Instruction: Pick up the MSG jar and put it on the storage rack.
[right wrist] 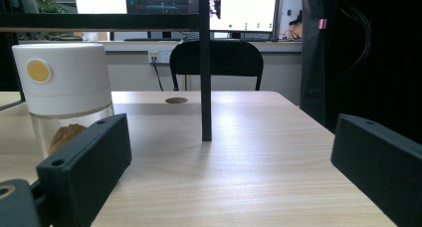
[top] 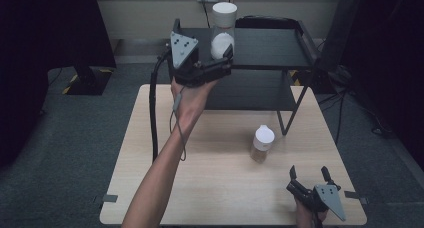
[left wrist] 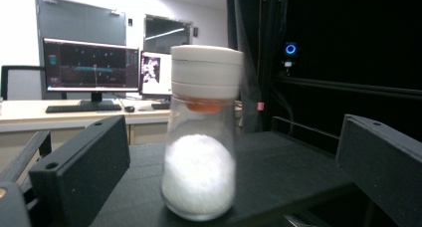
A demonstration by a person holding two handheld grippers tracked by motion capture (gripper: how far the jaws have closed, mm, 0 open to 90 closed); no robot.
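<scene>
The right gripper (top: 310, 180) rests low at the near right corner of the wooden surface (top: 150, 188), its fingers (right wrist: 84, 162) spread wide with nothing between them. Ahead of those fingers and off to their left stands a small jar with brown contents (top: 262, 144), upright, white cap on top; in the right gripper view it sits just past the left finger, outside the gap, so this gripper would need to swing left to bracket it.

Farther off, the left gripper (top: 220, 63) is raised to the top of the black shelf (top: 270, 48) at the back of the surface. Its fingers (left wrist: 82, 162) are open too, and the tall jar of white powder (left wrist: 200, 137) stands directly between them, a little beyond their tips, apart from both. Its long axis is vertical, crosswise to the line of closing, so the fingers would meet its glass sides squarely. I judge the left hand the nearer to a grasp: a short push forward and a squeeze should do it, the risk being a nudge that tips the tall jar.

Counted: two jars, two grippers, one shelf, one surface
</scene>
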